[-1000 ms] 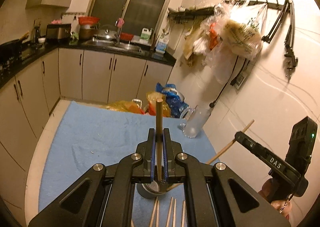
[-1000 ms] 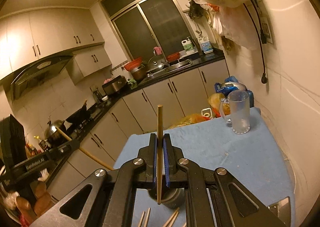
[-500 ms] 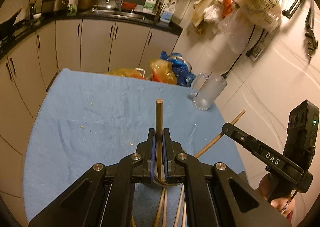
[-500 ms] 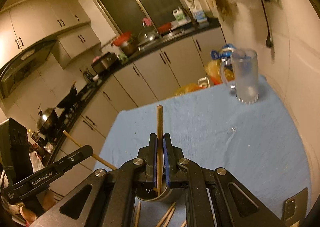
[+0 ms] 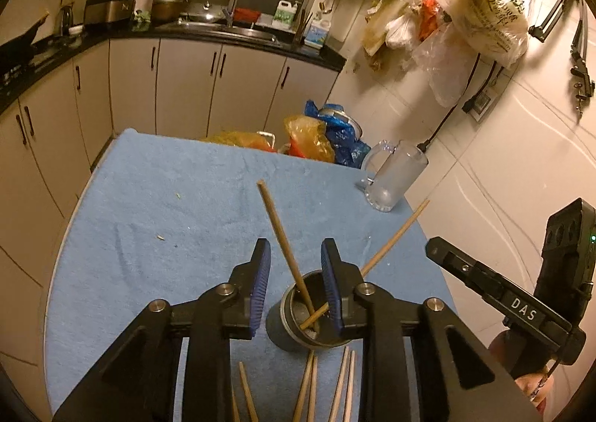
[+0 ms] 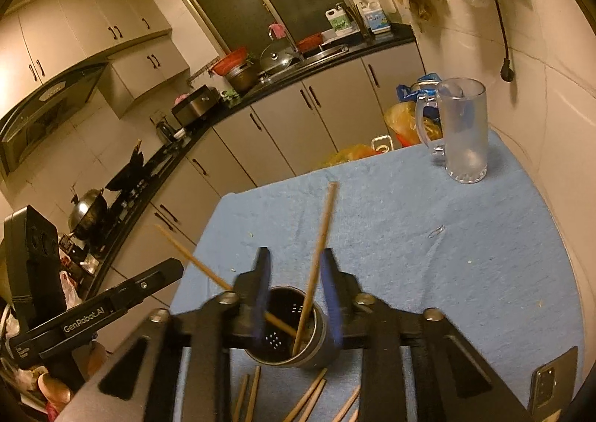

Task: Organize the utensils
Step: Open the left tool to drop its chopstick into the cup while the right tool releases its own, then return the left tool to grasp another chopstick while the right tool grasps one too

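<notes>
Left gripper [image 5: 294, 282]: left wrist view; jaws opening, blue pads clear of the chopstick between them, nothing gripped.
Chopstick, left [image 5: 283, 239]: stands in the metal holder [image 5: 287, 329], leaning up and to the left, free of both pads.
Second chopstick [image 5: 395, 239]: also in the holder, leaning right toward the right-hand gripper body at the frame edge.
Loose chopsticks [image 5: 309, 384]: lie on the blue cloth [image 5: 167, 206] just in front of the holder.
Glass mug [image 5: 395, 176]: upright at the far right corner of the cloth, well apart from the holder.
Right gripper [image 6: 294, 291]: right wrist view; jaws opening, blurred, pads apart from the chopstick between them.
Chopstick, right [image 6: 316, 262]: stands in the perforated holder [image 6: 316, 343], tilted slightly right.
Phone [image 6: 551, 381]: lies flat at the near right edge of the cloth.
</notes>
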{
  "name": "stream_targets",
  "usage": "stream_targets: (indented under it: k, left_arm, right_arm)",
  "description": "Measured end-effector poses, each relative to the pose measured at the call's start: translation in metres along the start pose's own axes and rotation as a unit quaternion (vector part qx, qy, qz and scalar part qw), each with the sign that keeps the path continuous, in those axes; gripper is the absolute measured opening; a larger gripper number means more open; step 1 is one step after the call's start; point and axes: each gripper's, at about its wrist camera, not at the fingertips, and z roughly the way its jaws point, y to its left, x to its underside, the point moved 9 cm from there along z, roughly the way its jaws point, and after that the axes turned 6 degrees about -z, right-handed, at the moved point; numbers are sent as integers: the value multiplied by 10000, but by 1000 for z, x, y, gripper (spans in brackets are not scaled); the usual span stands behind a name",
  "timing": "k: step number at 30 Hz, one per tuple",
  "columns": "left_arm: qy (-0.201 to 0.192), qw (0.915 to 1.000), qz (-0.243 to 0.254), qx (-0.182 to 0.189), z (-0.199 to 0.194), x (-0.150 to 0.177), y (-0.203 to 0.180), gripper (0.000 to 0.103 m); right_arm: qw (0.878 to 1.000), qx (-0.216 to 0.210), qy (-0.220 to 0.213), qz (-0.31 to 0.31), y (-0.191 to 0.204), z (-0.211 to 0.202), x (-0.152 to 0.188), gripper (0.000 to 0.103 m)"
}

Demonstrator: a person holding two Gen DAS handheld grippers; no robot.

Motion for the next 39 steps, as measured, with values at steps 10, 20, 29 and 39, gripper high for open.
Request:
stream_targets:
  k: [10, 20, 29, 39]
  left_arm:
    - [-456, 9987, 154, -161, -49, 17, 11, 37]
    - [-10, 9985, -112, -531, -48, 87, 56, 48]
    - [948, 9901, -387, -963, -14, 167, 94, 49]
    - [1576, 9786, -828, -1036, 4, 197, 113, 49]
  right_arm:
    - [9993, 197, -211, -236, 5, -45, 20, 33]
    - [9992, 295, 133, -229, -1, -59, 89, 33]
    - [9946, 376, 871, 424, -48, -51, 153, 33]
    - [9766, 595, 1855, 911, -72, -17, 188, 24]
